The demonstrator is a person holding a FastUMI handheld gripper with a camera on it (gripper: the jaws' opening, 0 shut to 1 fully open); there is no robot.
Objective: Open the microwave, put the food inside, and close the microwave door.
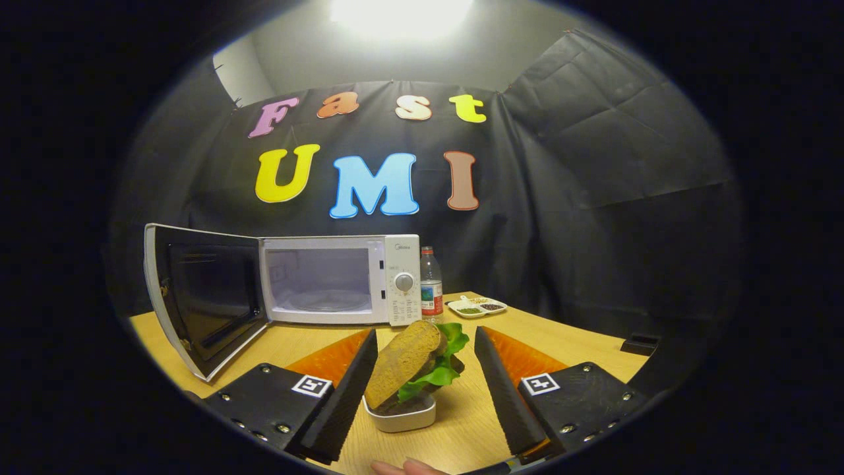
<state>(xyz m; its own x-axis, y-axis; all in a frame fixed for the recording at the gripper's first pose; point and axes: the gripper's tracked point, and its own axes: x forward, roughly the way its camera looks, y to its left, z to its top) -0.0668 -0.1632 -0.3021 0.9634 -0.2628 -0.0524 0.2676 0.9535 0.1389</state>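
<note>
The fingers are standing spread around a sandwich in a small white dish, not pinching it. Beyond, on the table, the microwave is sitting open, so gripping the food seems next.

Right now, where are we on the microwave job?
Done: the microwave door is swung wide open and the cavity looks empty.
In hand: the sandwich, leaning in a small white dish, sits between the fingers of the open gripper; the left finger looks close to or touching the bread, the right one is clear of it, so no grip yet.
Left: grasp the food, put it inside, close the door.
</note>
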